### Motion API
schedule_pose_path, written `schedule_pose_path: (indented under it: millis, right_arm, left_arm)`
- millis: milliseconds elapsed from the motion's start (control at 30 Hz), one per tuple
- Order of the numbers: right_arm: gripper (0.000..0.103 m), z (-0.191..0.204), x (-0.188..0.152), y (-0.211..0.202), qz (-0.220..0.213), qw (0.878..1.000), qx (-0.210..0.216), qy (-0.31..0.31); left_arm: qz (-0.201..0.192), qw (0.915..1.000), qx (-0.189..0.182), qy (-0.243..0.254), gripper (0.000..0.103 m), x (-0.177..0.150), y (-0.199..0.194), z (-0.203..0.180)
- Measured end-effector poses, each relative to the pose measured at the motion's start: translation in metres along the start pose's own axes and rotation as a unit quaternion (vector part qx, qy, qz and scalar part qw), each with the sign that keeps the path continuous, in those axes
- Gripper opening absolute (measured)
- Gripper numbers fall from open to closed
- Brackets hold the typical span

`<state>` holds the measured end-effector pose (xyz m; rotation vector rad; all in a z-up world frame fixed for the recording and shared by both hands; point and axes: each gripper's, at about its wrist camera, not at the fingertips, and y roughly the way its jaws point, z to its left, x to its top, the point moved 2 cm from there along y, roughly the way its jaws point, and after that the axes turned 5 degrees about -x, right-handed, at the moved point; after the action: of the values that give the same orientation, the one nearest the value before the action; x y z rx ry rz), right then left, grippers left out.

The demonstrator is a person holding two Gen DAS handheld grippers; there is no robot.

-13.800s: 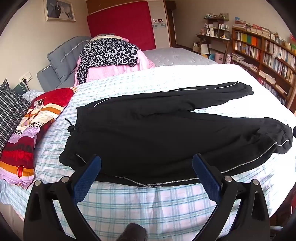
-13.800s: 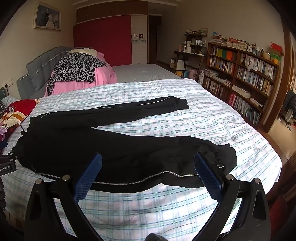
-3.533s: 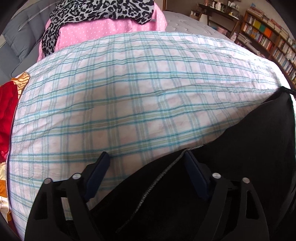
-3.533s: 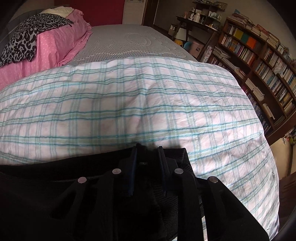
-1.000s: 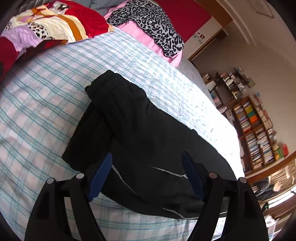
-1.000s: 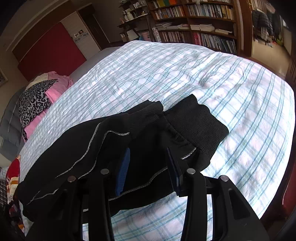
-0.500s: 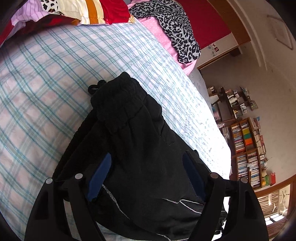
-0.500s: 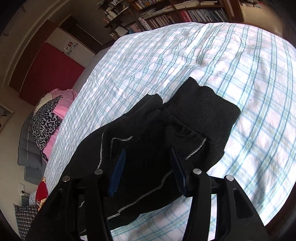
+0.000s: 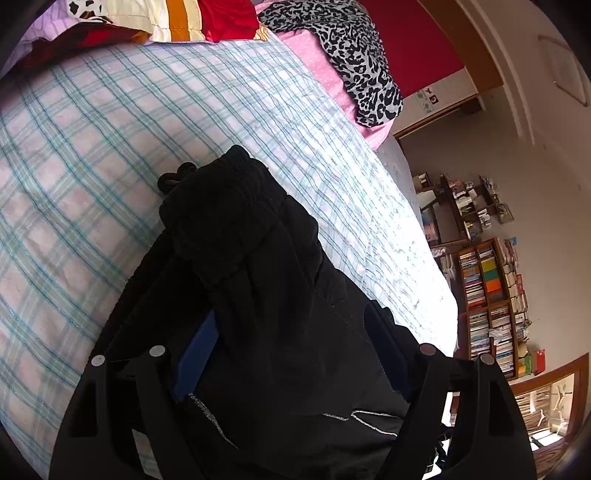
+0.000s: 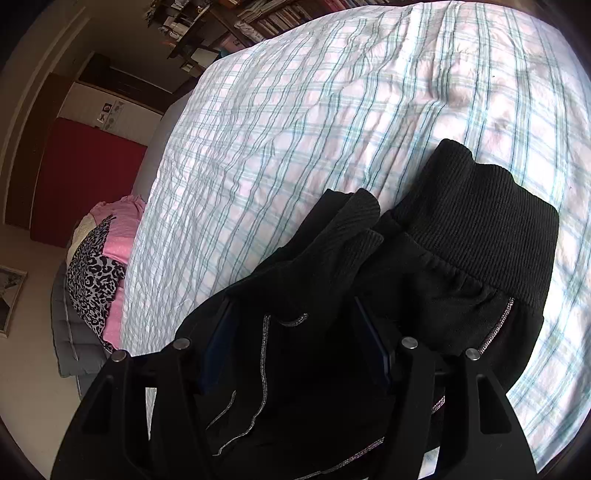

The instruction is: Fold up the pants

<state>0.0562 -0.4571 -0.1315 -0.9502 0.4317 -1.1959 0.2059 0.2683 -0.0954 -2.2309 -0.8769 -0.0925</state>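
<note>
The black pants (image 9: 258, 266) lie folded lengthwise on the plaid bedspread (image 9: 92, 155). In the left wrist view the ribbed waistband (image 9: 218, 206) and a drawstring knot (image 9: 173, 177) show. My left gripper (image 9: 291, 347) is open, its fingers pushed in around the cloth near the waist. In the right wrist view the ribbed leg cuffs (image 10: 480, 229) lie on the bedspread (image 10: 295, 110). My right gripper (image 10: 299, 332) is open, its fingers down around the lower leg cloth with silver piping (image 10: 262, 369). The fingertips of both are partly hidden by cloth.
A pink and leopard-print pile (image 9: 351, 59) and a red patterned quilt (image 9: 166, 22) lie at the head of the bed. Bookshelves (image 9: 487, 295) stand along the wall beyond the bed. The leopard pile also shows in the right wrist view (image 10: 96, 273).
Both grippers have moved lower and closer into the pants. The left now straddles the cloth by the waistband, the right straddles the cloth by the cuffs. Jaw widths look unchanged.
</note>
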Motion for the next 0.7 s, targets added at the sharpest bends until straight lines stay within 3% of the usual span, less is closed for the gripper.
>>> schedule_pose_path:
  millis: [200, 333, 400, 467, 533, 700]
  right_arm:
    - [0.066, -0.014, 0.007, -0.01, -0.006, 0.998, 0.013, 0.06]
    - [0.065, -0.012, 0.013, 0.007, 0.01, 0.999, -0.002, 0.045]
    - [0.044, -0.009, 0.015, 0.011, 0.005, 0.999, -0.019, 0.029]
    - [0.027, -0.005, 0.015, 0.01, -0.007, 0.999, -0.04, 0.009]
    - [0.021, 0.005, 0.015, 0.003, -0.032, 0.997, -0.064, -0.034]
    - [0.019, 0.03, 0.007, -0.028, -0.094, 0.984, -0.076, -0.134]
  left_arm:
    - [0.009, 0.9999, -0.004, 0.006, 0.078, 0.006, 0.005, -0.006]
    - [0.009, 0.9999, -0.003, 0.006, 0.077, 0.007, 0.008, -0.006]
    - [0.015, 0.9998, 0.0, 0.011, 0.062, 0.007, 0.01, -0.007]
    - [0.027, 0.9996, 0.01, 0.005, 0.017, 0.006, 0.011, -0.004]
    - [0.023, 0.9997, 0.01, -0.008, 0.008, 0.008, 0.009, 0.001]
    - [0.004, 1.0, -0.001, 0.002, 0.006, 0.008, -0.012, -0.01]
